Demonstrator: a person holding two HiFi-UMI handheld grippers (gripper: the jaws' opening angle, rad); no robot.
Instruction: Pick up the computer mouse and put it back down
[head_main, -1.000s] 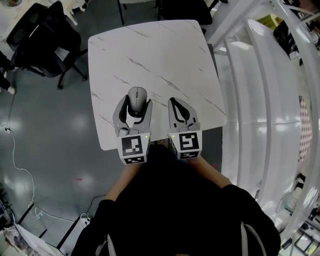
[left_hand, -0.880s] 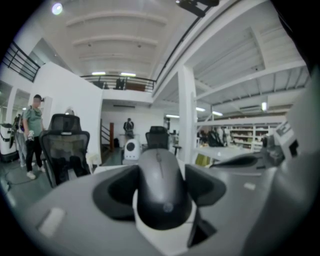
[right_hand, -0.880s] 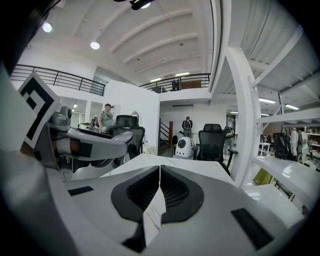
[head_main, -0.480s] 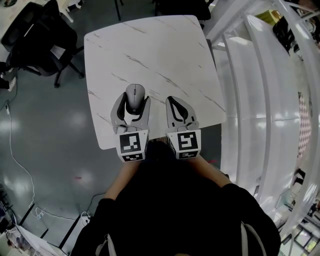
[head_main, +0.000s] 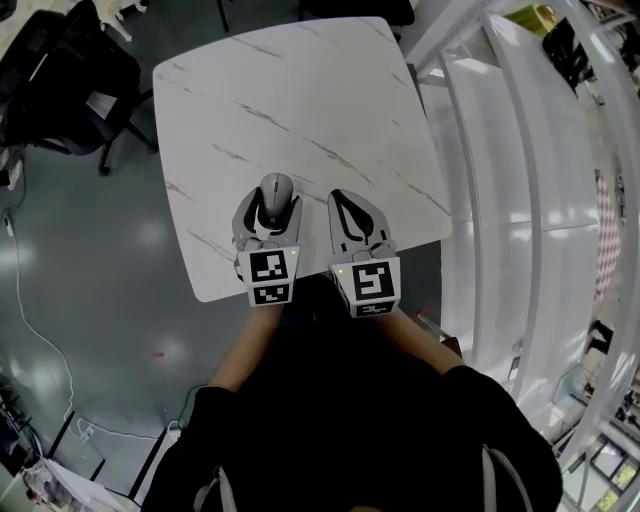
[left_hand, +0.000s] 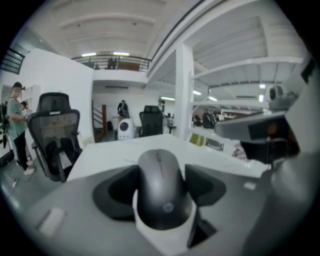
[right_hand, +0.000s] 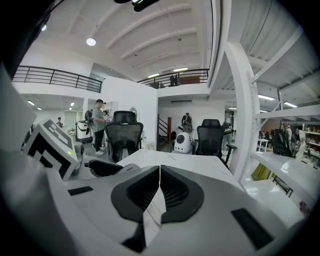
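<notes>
My left gripper (head_main: 268, 215) grasps the computer mouse (head_main: 276, 192) by its sides, low over the near part of the surface (head_main: 300, 90). My right gripper (head_main: 352, 218) is clenched, with nothing inside. I judge the lifting is done; setting the mouse down and releasing it are left.

Holding the computer mouse (head_main: 277, 190) between the jaws of the left gripper (head_main: 271, 203), over the near part of the table (head_main: 300, 90), its front end pointing toward the far edge. Carrying the right gripper (head_main: 338, 198) just beside it on the right, apart from it, above the same near edge. Standing with an office chair (head_main: 60, 70) off the table's far left corner, shelving (head_main: 520, 180) running along the table's right side, and a cable (head_main: 30, 300) trailing over the floor (head_main: 110, 290) at the left.
</notes>
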